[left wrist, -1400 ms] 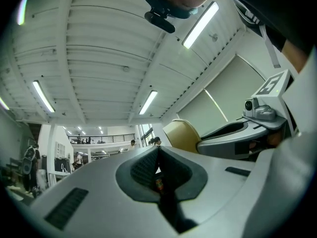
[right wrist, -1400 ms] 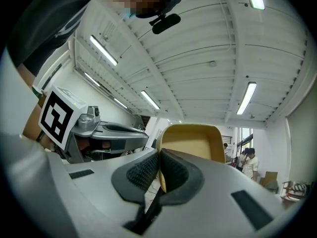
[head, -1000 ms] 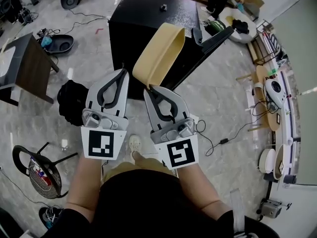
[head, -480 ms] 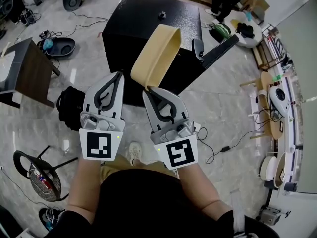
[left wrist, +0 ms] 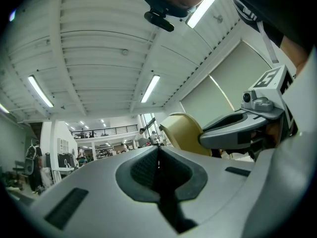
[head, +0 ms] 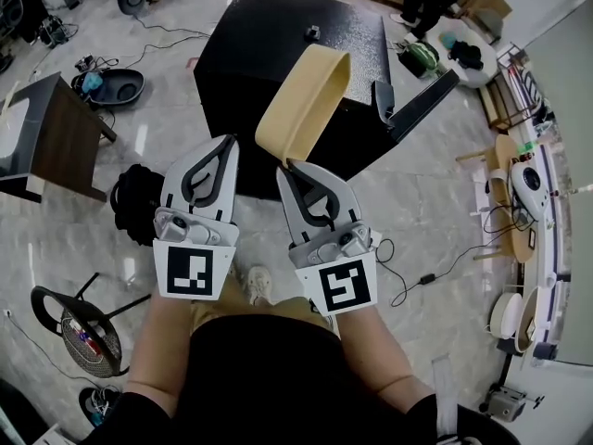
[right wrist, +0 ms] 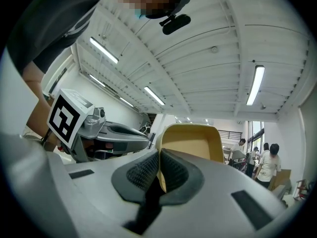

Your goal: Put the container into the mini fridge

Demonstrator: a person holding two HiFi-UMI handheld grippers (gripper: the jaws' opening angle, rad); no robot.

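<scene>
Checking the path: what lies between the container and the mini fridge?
Nothing visible: in the head view the container overlaps the mini fridge, with no object showing between them.

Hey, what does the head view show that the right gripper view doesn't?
Only the head view: the black mini fridge with its door open, and the marble floor. Only the right gripper view: ceiling lights, people standing at far right, and the right tool clamped on the rim of the container. Both: the container held by the right tool, with the left tool beside it.

Left tool (head: 226, 143), right tool (head: 288, 166), both closed
</scene>
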